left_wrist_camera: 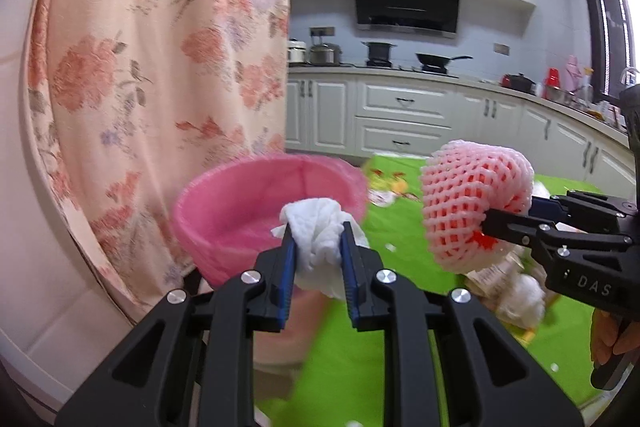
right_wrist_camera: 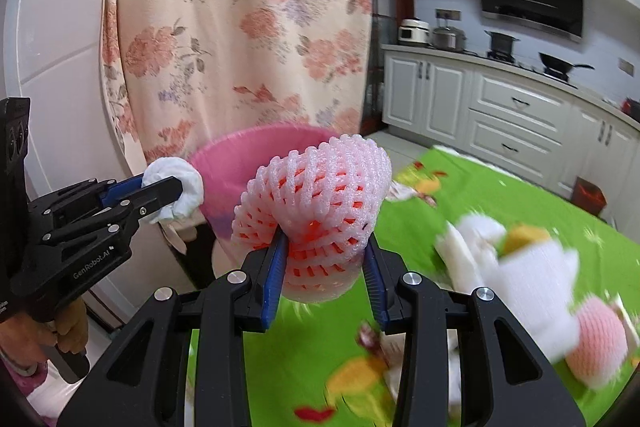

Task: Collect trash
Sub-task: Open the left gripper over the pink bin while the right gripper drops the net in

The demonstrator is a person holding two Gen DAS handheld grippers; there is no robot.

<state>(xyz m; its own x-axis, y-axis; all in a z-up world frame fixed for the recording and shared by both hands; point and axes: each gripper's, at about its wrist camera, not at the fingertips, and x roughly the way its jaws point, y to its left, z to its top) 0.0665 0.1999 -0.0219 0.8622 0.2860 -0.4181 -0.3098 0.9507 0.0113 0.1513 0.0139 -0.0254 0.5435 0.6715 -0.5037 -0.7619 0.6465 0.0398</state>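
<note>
tissue: crumpled white paper wad point(left_wrist_camera: 318, 241) pinched between the blue pads of my left gripper point(left_wrist_camera: 319, 247), jaws nearly closed, both pads pressing on it. the wad hangs over the near rim of the pink round plastic bin point(left_wrist_camera: 224, 223), in front of its open mouth; contact with the rim cannot be judged.

right gripper point(right_wrist_camera: 326, 259): jaws partly open, clamped on a rolled pink-white foam mesh fruit sleeve point(right_wrist_camera: 320, 203). both pads press into its lower part and the netting bulges above them. from the right wrist view the sleeve sits just beside the bin, to its right, overlapping the rim in line of sight.

both held items are raised above the bright green patterned tablecloth point(right_wrist_camera: 460, 187). more litter lies on the cloth, blurred: white paper scraps point(right_wrist_camera: 520, 267) and another pink foam sleeve point(right_wrist_camera: 596, 339).

floral peach curtain point(left_wrist_camera: 160, 67) hangs behind the bin. white kitchen cabinets point(left_wrist_camera: 400, 115) stand well beyond.
</note>
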